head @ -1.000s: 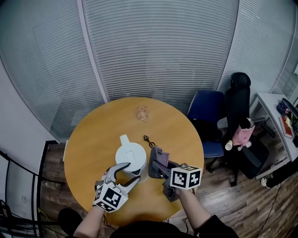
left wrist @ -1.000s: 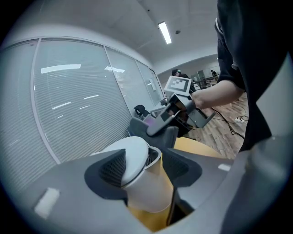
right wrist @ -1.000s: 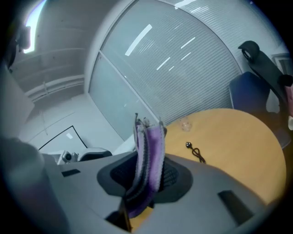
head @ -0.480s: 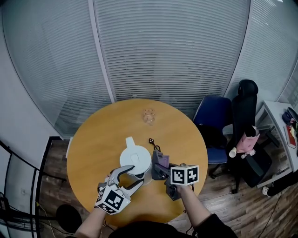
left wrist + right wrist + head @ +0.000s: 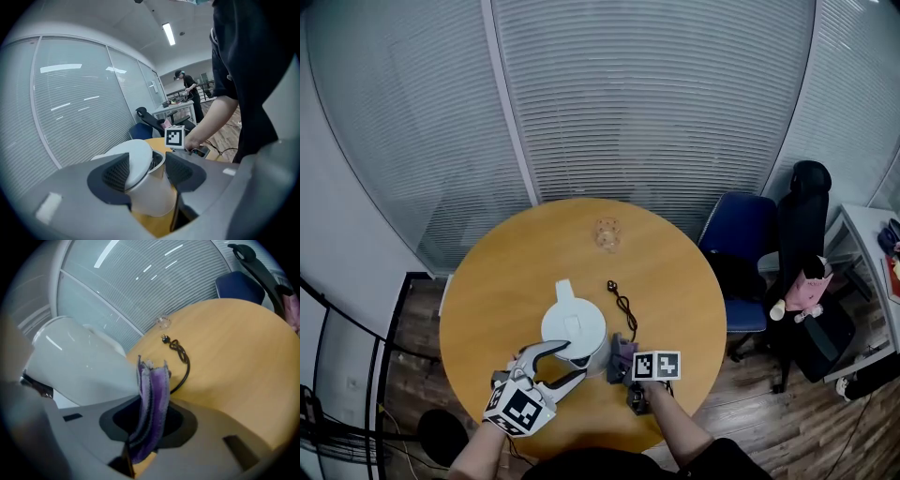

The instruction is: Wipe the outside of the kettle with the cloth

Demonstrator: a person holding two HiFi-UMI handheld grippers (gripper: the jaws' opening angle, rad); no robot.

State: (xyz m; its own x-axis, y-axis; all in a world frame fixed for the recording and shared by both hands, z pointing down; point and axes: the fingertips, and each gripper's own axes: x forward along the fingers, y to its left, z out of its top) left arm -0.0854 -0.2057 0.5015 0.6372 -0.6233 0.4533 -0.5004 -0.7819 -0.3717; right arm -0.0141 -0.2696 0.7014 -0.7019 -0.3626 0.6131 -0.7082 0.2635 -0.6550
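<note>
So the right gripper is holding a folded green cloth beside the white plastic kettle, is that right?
The folded cloth in the right gripper is purple, not green, as the right gripper view shows; it is beside the white plastic kettle.

The right gripper (image 5: 621, 364), clamped on the folded purple cloth (image 5: 623, 349), has been lowered beside the white plastic kettle (image 5: 572, 328) toward the frame's lower middle, and more of the black power cord (image 5: 623, 305) has been exposed.
</note>
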